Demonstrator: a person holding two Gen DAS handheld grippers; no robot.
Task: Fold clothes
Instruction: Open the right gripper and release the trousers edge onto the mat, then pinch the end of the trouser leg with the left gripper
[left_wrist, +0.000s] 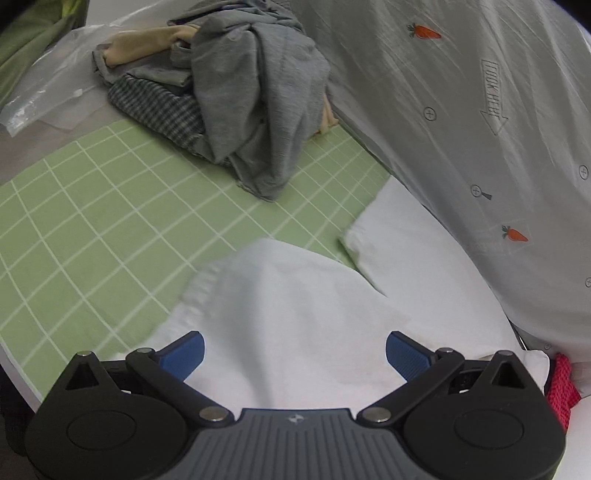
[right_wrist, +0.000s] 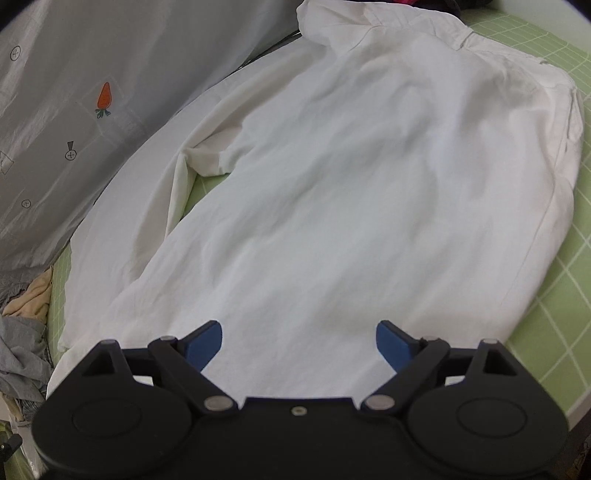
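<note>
A white long-sleeved shirt (right_wrist: 351, 177) lies spread on the green checked sheet (right_wrist: 554, 302), its collar at the far end and one sleeve (right_wrist: 147, 221) along its left side. My right gripper (right_wrist: 299, 343) is open just above the shirt's near hem, holding nothing. In the left wrist view the same shirt (left_wrist: 295, 306) shows with a raised fold and a sleeve cuff (left_wrist: 399, 236) to the right. My left gripper (left_wrist: 295, 354) is open over the white cloth, with nothing between its blue fingers (left_wrist: 184, 354).
A pile of grey, striped and beige clothes (left_wrist: 240, 99) sits at the far side of the green checked sheet (left_wrist: 92, 221). A clear plastic bag (left_wrist: 48, 92) lies far left. A grey carrot-print quilt (left_wrist: 461, 110) borders the right side. Red cloth (left_wrist: 561, 387) lies at the right edge.
</note>
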